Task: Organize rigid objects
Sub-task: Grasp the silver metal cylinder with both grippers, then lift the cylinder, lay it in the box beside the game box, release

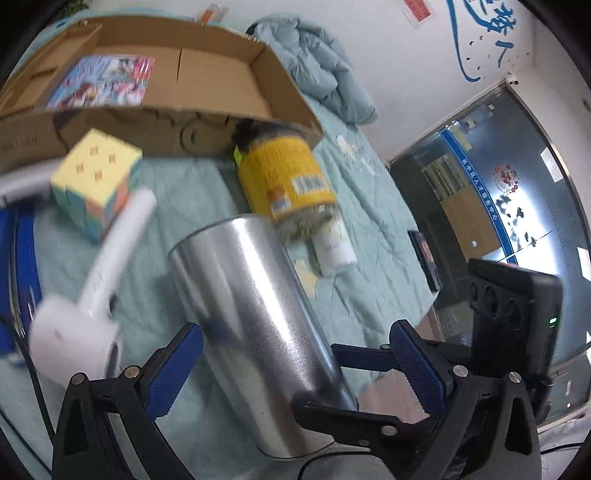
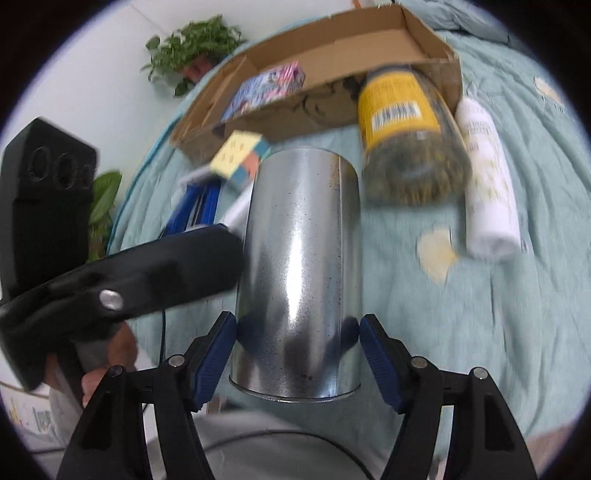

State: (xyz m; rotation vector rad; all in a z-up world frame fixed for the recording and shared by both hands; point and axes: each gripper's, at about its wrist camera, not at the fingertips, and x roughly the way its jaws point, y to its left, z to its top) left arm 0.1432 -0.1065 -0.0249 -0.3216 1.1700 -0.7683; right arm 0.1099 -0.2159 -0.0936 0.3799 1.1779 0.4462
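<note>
A pale green quilt (image 2: 498, 295) with yellow patches covers the bed. At its far end lies a bunched duvet (image 1: 325, 62) of the same green. On the white wall (image 1: 406, 55) behind it are blue painted characters (image 1: 491, 40) and a red notice (image 1: 417, 13). To the right stands a glass door (image 1: 517, 184) with a round red emblem. On the far left, a potted plant (image 2: 192, 48) sits against the wall, and a second leafy plant (image 2: 103, 199) shows nearer, beside the bed's edge.

The right gripper (image 2: 298, 354) clamps the metal can (image 2: 301, 266), with the yellow-labelled jar (image 2: 404, 136) lying just beyond the can.
</note>
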